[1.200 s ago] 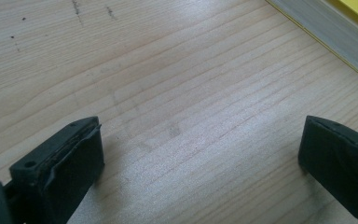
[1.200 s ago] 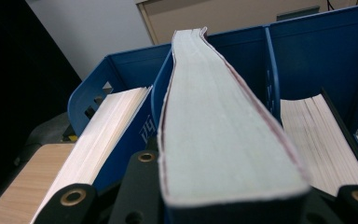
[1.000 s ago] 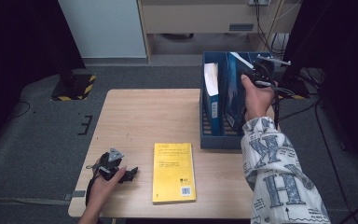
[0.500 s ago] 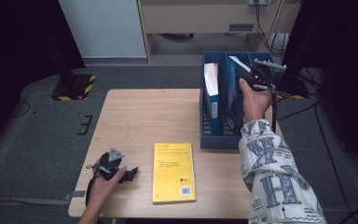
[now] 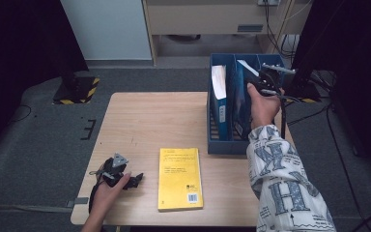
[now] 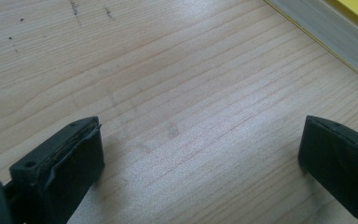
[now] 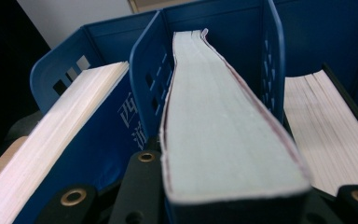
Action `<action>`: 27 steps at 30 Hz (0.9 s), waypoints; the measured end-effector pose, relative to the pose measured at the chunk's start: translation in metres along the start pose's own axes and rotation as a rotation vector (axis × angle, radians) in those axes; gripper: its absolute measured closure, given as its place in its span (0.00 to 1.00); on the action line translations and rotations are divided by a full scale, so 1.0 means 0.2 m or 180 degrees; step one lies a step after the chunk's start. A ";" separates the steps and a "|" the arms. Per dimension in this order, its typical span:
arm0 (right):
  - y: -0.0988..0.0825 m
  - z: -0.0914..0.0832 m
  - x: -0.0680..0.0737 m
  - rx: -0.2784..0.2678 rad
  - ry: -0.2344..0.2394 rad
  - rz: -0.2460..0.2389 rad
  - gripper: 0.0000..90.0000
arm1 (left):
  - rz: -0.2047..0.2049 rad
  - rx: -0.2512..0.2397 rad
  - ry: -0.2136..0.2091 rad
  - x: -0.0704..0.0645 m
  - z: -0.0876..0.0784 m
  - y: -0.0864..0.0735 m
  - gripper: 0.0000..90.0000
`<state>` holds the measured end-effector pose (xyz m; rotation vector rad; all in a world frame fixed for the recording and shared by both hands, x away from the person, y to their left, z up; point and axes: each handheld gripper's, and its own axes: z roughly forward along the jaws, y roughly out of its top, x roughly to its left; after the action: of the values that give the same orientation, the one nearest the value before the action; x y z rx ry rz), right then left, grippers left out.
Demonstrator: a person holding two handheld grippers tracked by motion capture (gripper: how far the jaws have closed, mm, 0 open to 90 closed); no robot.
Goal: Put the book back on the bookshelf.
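A blue file rack (image 5: 213, 121) stands at the table's right side with three compartments. My right gripper (image 5: 269, 76) is above its middle compartment, shut on a thick book (image 7: 223, 130) that stands page edge up between the dividers (image 7: 149, 60). The jaws clamp the book's near end (image 7: 247, 205). A blue-covered book (image 7: 51, 154) stands in the compartment to the left, and another book (image 7: 326, 126) in the one to the right. A yellow book (image 5: 179, 178) lies flat near the table's front edge. My left gripper (image 5: 135, 181) rests on the table just left of it, open and holding nothing (image 6: 200, 168).
The wooden table (image 5: 154, 121) is bare between the yellow book and the rack. The yellow book's page edge (image 6: 326, 42) lies just beyond the left gripper's jaws. Dark floor surrounds the table, and cables (image 5: 338, 125) hang at the right.
The right hand with the book has shifted only slightly at the rack. The left hand has kept still.
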<state>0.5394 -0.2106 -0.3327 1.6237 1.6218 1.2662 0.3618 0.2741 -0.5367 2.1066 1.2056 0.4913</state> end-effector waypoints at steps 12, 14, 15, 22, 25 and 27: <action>-0.05 0.02 -0.01 0.0048 -0.0015 0.0016 0.81 | 0.0006 -0.0001 -0.0004 0.00 0.00 0.00 0.00; -0.06 0.03 -0.01 0.0051 -0.0018 0.0018 0.81 | 0.0006 -0.0001 -0.0003 0.00 0.00 0.00 0.00; -0.06 0.03 -0.01 0.0073 -0.0019 0.0008 0.81 | 0.0007 -0.0001 -0.0004 0.00 0.00 0.00 0.00; -0.08 0.04 0.00 0.0095 -0.0013 -0.0007 0.81 | 0.0008 -0.0001 -0.0004 0.00 0.00 0.00 0.00; -0.08 0.03 0.00 0.0106 -0.0010 -0.0023 0.81 | 0.0007 -0.0001 -0.0006 0.00 0.00 0.00 0.00; -0.07 0.03 0.00 0.0131 -0.0033 -0.0057 0.81 | 0.0014 0.0000 -0.0014 0.00 0.00 0.00 0.00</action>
<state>0.5375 -0.2067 -0.3483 1.6339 1.6626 1.2210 0.3620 0.2735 -0.5367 2.1097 1.1988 0.4882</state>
